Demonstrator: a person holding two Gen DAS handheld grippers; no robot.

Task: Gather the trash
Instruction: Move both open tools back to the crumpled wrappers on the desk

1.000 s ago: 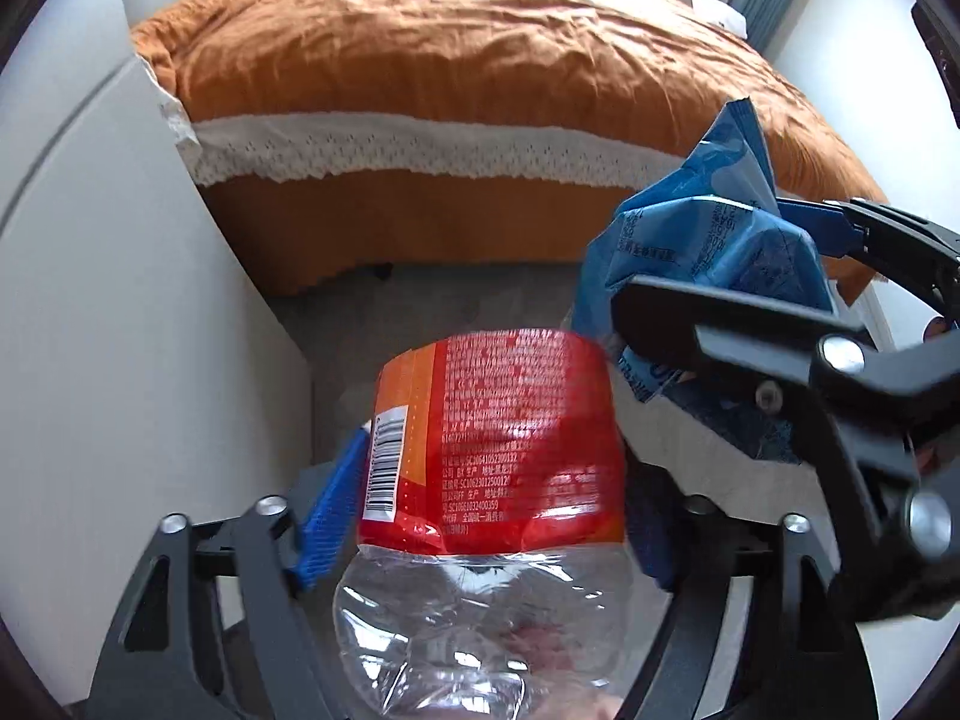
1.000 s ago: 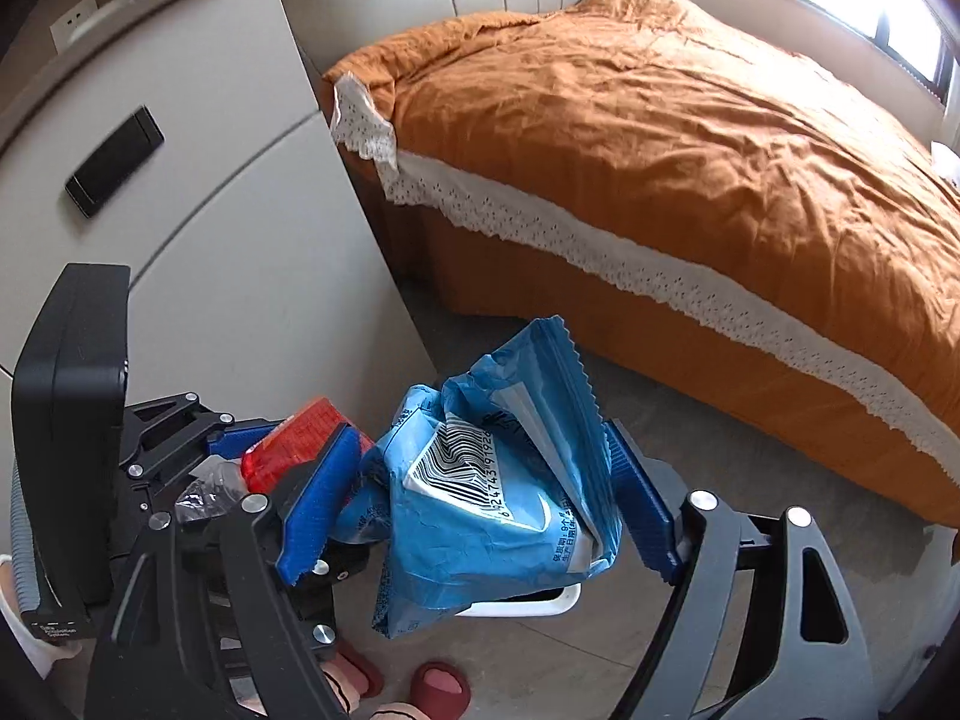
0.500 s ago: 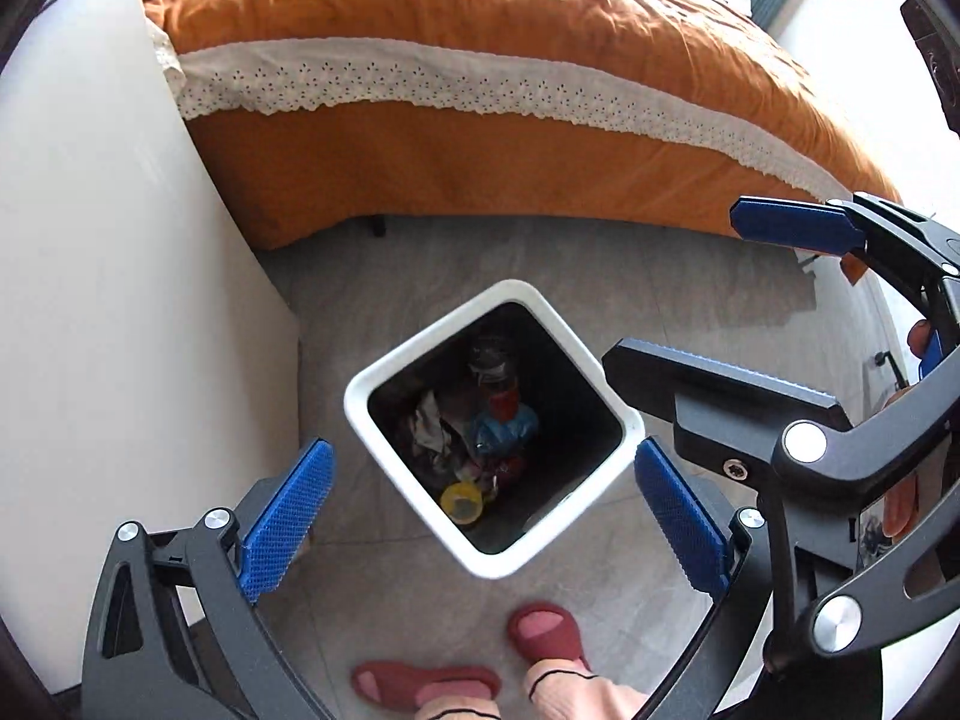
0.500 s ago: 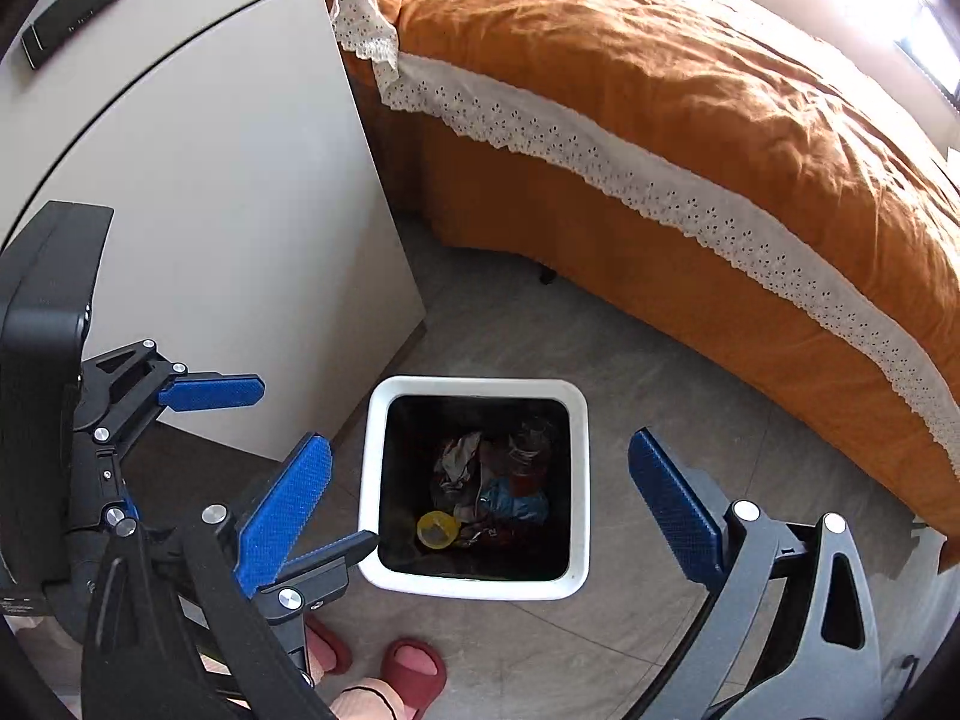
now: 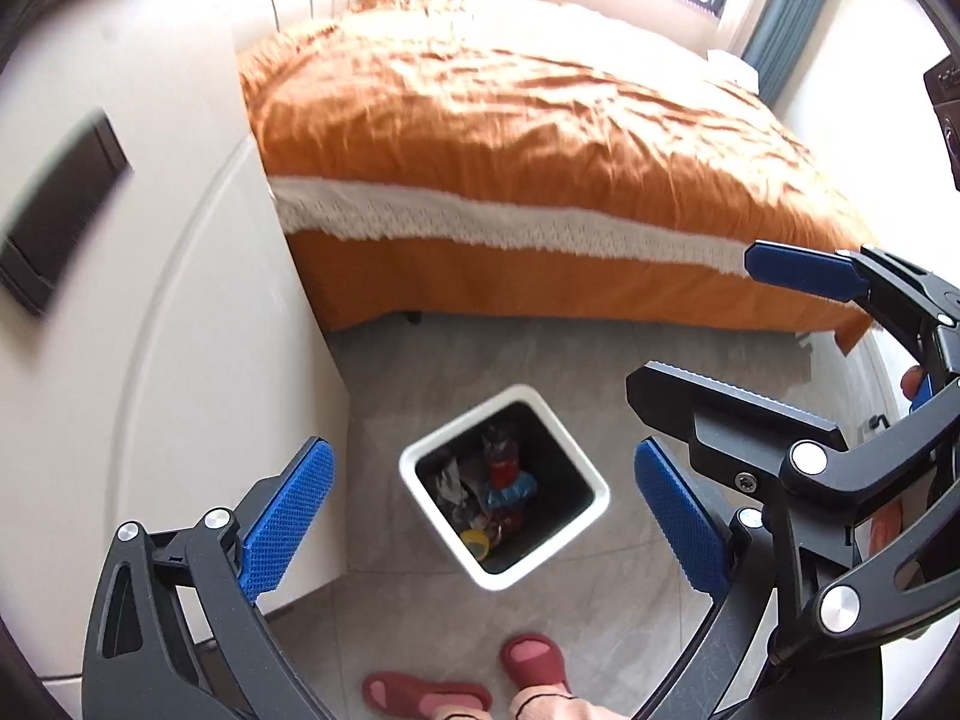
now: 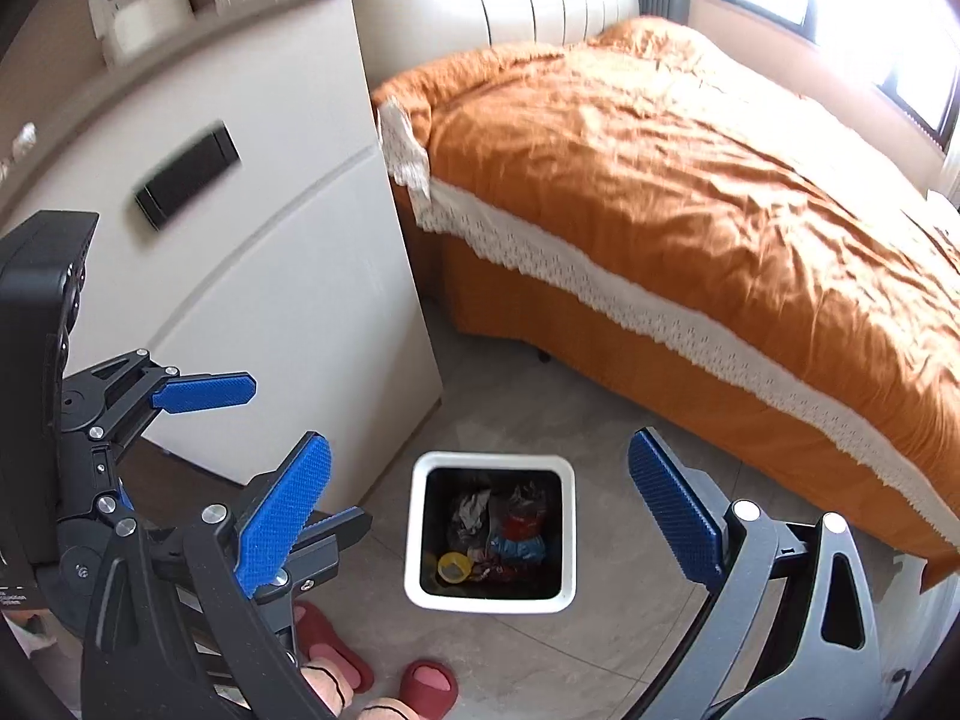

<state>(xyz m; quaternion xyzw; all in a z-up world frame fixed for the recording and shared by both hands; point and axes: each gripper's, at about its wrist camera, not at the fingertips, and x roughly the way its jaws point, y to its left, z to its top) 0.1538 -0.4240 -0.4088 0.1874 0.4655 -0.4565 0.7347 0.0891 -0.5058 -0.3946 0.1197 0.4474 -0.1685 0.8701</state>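
A white square trash bin (image 5: 543, 546) (image 6: 489, 600) stands on the grey floor below both grippers. Inside it lie a red-labelled plastic bottle (image 5: 501, 468) (image 6: 522, 519), a blue snack wrapper (image 5: 510, 489) (image 6: 519, 546), a yellow lid (image 5: 474, 540) and other scraps. My left gripper (image 5: 483, 462) hangs high above the bin, open and holding nothing. My right gripper (image 6: 480, 444) is open and holds nothing too, at the same height. Each gripper shows at the edge of the other's view.
A bed with an orange cover and white lace trim (image 5: 540, 120) (image 6: 690, 180) fills the far side. A white cabinet (image 5: 180, 360) (image 6: 270, 240) stands left of the bin. The person's feet in red slippers (image 5: 534, 660) (image 6: 429, 684) are just in front of the bin.
A second ago the left gripper held the bottle and the right held the blue wrapper. Both opened, the items now lie in the bin, and both grippers have risen away from it.
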